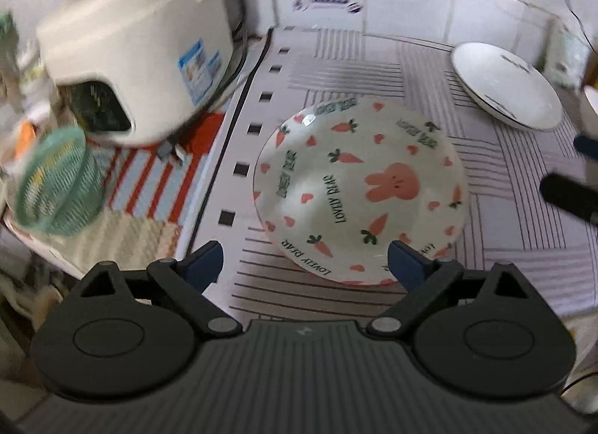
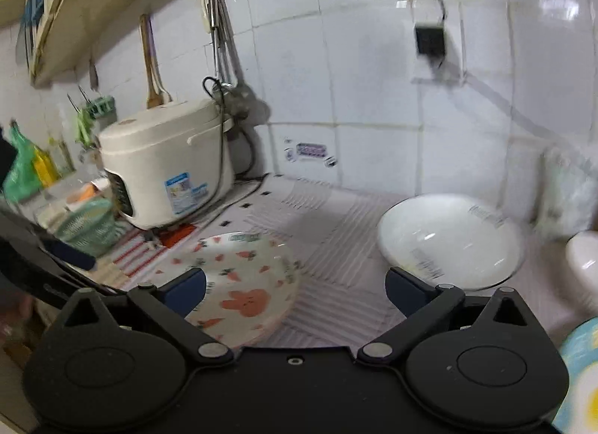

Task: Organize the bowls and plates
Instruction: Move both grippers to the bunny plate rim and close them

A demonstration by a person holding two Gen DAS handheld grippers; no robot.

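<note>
With both tongs, left (image 1: 304, 264) and right (image 2: 295, 290), spread empty, approach step; next pinch carrot plate (image 1: 358, 191) rim, then white bowl (image 2: 448, 239).

left wrist view: looks steeply down over its own gripper onto the counter, close above the carrot plate (image 1: 358, 191), which fills the centre; rice cooker (image 1: 142, 60) at 10 o'clock, white bowl (image 1: 508, 86) at 2 o'clock.
right wrist view: shallower tilt, set further back, facing the tiled wall (image 2: 373, 60) at 12 o'clock; carrot plate (image 2: 243, 277) at 7 o'clock, white bowl (image 2: 448, 239) at 4 o'clock, rice cooker (image 2: 168, 165) at 9 o'clock.
shared: plate, bowl, cooker, striped mat (image 1: 523, 187) (image 2: 329, 217).
</note>
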